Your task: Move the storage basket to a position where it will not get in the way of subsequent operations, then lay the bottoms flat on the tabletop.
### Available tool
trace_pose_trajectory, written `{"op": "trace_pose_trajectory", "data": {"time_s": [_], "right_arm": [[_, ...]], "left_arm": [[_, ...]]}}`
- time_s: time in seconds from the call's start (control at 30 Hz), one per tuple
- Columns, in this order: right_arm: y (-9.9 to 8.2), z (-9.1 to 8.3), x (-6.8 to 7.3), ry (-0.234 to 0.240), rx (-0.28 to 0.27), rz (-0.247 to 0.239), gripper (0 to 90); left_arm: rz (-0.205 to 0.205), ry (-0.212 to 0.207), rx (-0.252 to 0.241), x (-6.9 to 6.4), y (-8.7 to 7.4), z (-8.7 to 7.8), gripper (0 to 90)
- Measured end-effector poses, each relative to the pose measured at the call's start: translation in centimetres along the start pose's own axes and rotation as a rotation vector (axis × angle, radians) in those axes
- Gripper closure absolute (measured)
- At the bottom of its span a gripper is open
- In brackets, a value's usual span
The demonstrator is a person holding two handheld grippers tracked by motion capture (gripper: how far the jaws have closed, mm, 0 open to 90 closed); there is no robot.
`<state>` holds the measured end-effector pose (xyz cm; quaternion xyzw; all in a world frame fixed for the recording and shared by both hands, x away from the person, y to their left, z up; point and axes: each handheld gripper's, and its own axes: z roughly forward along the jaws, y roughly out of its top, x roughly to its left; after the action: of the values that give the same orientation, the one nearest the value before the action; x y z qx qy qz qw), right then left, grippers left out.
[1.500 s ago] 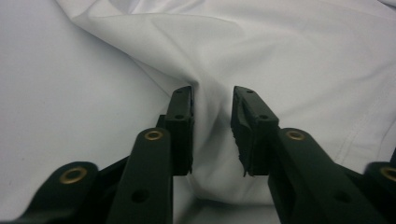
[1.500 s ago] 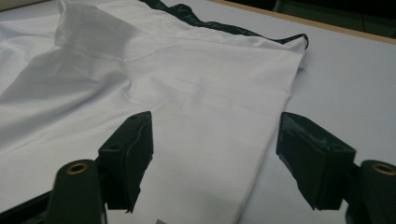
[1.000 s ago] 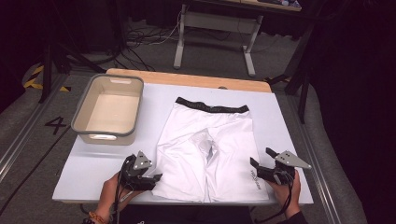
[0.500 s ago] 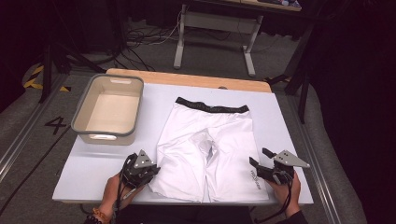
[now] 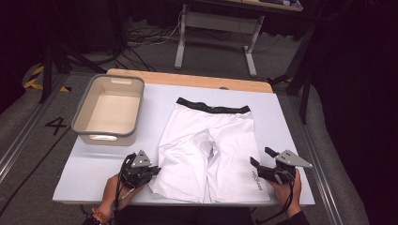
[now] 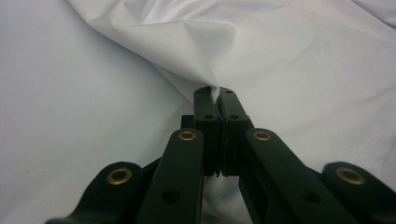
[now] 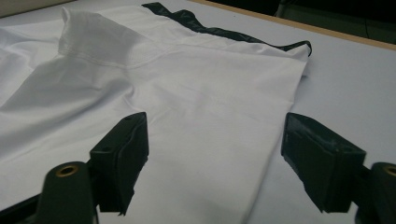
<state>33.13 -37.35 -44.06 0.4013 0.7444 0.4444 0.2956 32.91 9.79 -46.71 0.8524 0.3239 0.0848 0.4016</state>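
**Left claw pinches the shorts' hem, right claw gapes over the other leg**

The left gripper (image 5: 151,171) has its jaws pressed together on a peak of white cloth at the outer hem of the shorts' left leg, the fabric drawn up into a small fold between the pads; the right gripper (image 5: 257,165) has its jaws spread wide and has just been opening further, one jaw over the cloth and one over bare table, nothing pinched between them; the white table (image 5: 291,122) carries everything; the white shorts (image 5: 206,140) lie flat across its middle, legs towards the person, reaching from the far half almost to the near edge; the grey bin (image 5: 109,108) stands to their left near the far corner, apart from the cloth; the black waistband (image 5: 213,107) runs along the shorts' far end
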Motion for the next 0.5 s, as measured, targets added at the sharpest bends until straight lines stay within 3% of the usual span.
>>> {"op": "trace_pose_trajectory", "data": {"time_s": [0.2,0.5], "right_arm": [[0.17,0.22,0.19,0.024,-0.003,-0.002,15.7],[0.16,0.45,0.15,0.009,0.002,0.008,12.6]], "left_arm": [[-0.001,-0.008,-0.009,0.05,-0.11,-0.11,89.1],[-0.001,-0.024,-0.027,0.13,-0.2,-0.26,89.2]]}}
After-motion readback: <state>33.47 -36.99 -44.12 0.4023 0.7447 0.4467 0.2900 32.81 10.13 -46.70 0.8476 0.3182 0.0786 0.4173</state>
